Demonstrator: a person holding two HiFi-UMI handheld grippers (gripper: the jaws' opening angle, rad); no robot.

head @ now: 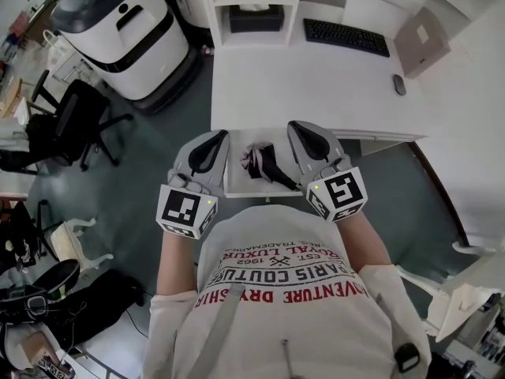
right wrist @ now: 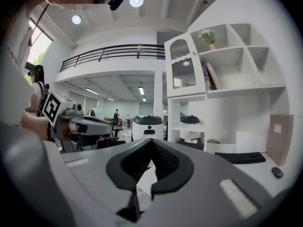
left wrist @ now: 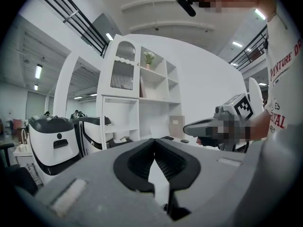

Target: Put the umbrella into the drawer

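Observation:
A folded dark umbrella (head: 265, 165) lies in the open white drawer (head: 234, 181) under the desk's front edge, partly hidden by the grippers. My left gripper (head: 216, 139) hovers above the drawer's left side and my right gripper (head: 299, 129) above its right side. Both are held level and side by side. In the left gripper view the left gripper (left wrist: 154, 144) has its pads meeting at the tip with nothing between them, and the right gripper (left wrist: 207, 126) shows to the right. In the right gripper view the right gripper (right wrist: 152, 143) is shut and empty, with the left gripper (right wrist: 89, 124) at the left.
The white desk (head: 316, 85) carries a black keyboard (head: 346, 36), a mouse (head: 399, 84) and a brown box (head: 423, 39). A shelf unit with a dark tissue box (head: 256, 17) stands at the desk's back left. A white machine (head: 118, 30) and a black office chair (head: 75, 121) stand to the left.

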